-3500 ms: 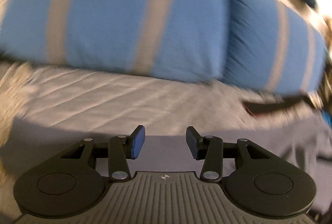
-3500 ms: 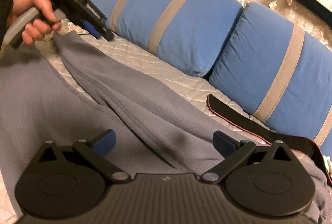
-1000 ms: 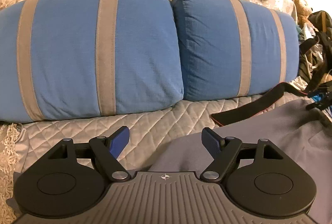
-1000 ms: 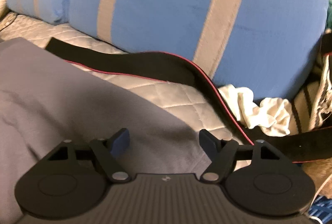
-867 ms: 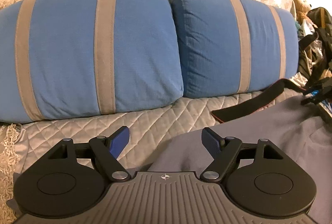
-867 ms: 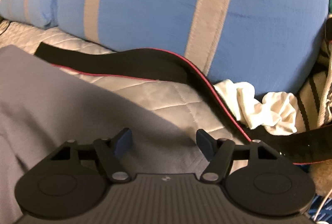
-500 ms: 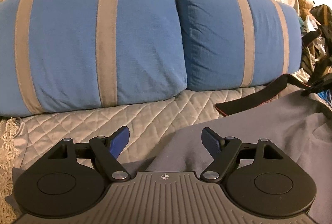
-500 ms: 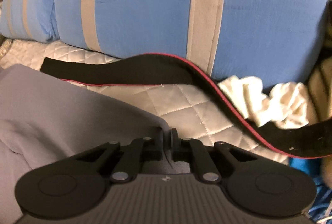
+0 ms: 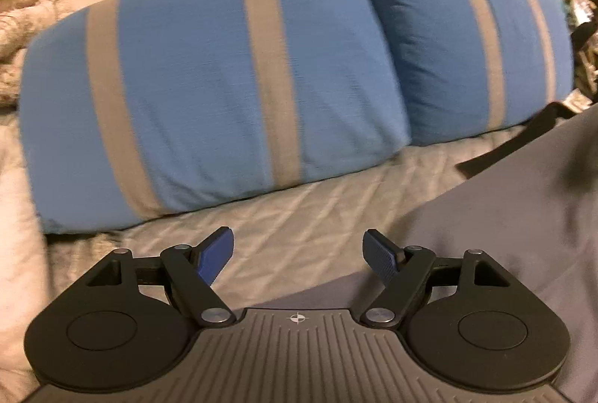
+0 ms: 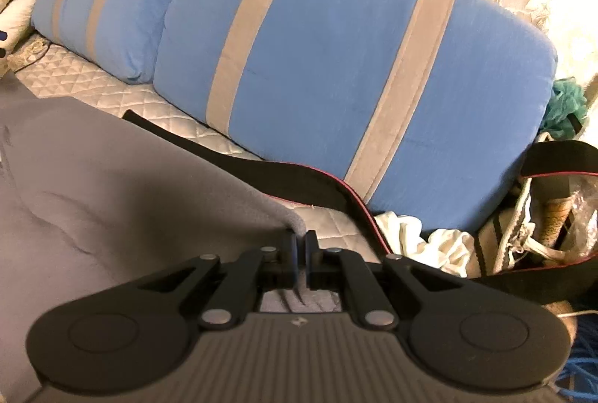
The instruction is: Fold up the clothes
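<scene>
A grey garment (image 10: 112, 186) lies spread on the quilted bed cover (image 10: 97, 92). In the right wrist view my right gripper (image 10: 301, 242) is shut on the garment's edge, and the pinched cloth rises off the bed in a ridge toward the jaws. In the left wrist view the same grey garment (image 9: 515, 216) fills the lower right. My left gripper (image 9: 298, 253) stands open above the garment's near corner and the quilted cover (image 9: 306, 212), with nothing between its blue pads (image 9: 215, 255).
Two blue cushions with grey stripes (image 9: 209, 92) (image 10: 355, 77) lean along the back of the bed. A black strap with red piping (image 10: 310, 182) lies between garment and cushions. White crumpled cloth (image 10: 422, 242) and bags (image 10: 553, 216) crowd the right side. Blankets (image 9: 22, 10) pile at the left.
My right gripper closed on the grey garment's edge and lifted it off the bed. My left gripper stayed open and shifted sideways, so the cushions slid right in its view.
</scene>
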Available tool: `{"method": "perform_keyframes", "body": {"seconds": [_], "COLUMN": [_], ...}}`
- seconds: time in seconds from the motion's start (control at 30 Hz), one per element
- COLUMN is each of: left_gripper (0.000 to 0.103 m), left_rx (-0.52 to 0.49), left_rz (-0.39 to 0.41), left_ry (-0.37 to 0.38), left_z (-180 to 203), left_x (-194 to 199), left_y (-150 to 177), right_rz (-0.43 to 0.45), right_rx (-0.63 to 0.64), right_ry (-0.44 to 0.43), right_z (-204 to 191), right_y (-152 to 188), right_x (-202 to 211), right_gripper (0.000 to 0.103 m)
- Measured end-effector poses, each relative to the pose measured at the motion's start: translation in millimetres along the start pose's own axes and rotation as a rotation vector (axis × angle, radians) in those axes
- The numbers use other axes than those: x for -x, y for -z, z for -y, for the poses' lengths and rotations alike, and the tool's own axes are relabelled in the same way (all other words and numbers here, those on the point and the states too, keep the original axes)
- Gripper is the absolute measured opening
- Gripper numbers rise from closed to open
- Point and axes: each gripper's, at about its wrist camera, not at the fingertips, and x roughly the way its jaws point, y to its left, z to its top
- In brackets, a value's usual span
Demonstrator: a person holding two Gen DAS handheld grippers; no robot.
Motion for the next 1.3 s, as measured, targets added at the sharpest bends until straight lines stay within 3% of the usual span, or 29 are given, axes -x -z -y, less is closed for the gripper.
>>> {"method": "perform_keyframes", "body": {"seconds": [0.37,0.57,0.8,0.9,0.97,1.0,1.03,1.07,1.2,1.3], "left_gripper": [0.075,0.075,0.074,0.066,0.053,0.042,0.017,0.006,0.005,0.005], "left_rx": [-0.053,0.045,0.030,0.015,0.005,0.001,-0.002,-0.006,-0.055,0.013], "left_rz": [-0.104,-0.136,-0.241,-0.300,-0.339,-0.334,-0.326,-0.318,-0.266,-0.179], "left_ry": [-0.076,-0.107,0.026,0.112,0.170,0.174,0.175,0.175,0.060,-0.028], "left_z": [-52.4,-98.3,-105.9,-101.0,-97.8,-95.8,-93.8,-91.8,-85.1,-84.0], "left_x": [-32.0,-65.2,-103.1,-112.3,-118.5,-115.7,-112.2,-108.7,-90.4,-60.3], "left_y": [12.2,27.9,48.4,56.3,61.5,61.5,61.3,61.0,54.2,48.5], "right_rz": [-0.008,-0.031,-0.076,-0.094,-0.102,-0.106,-0.109,-0.111,-0.114,-0.116], "right_rx": [0.016,0.005,-0.011,-0.008,-0.004,-0.008,-0.012,-0.015,-0.015,-0.014], "right_ry": [0.006,0.008,0.016,0.016,0.020,0.022,0.023,0.027,0.037,0.046], "right_z": [-14.0,-12.6,-4.7,-2.2,0.0,1.3,2.3,2.9,1.1,-0.3], "right_y": [9.0,13.6,16.7,14.7,12.5,11.3,10.4,9.4,7.2,8.3], "right_x": [17.2,11.6,-1.6,-9.0,-13.8,-16.0,-17.5,-18.8,-18.6,-15.5], "right_gripper": [0.004,0.004,0.004,0.004,0.004,0.004,0.004,0.004,0.004,0.004]}}
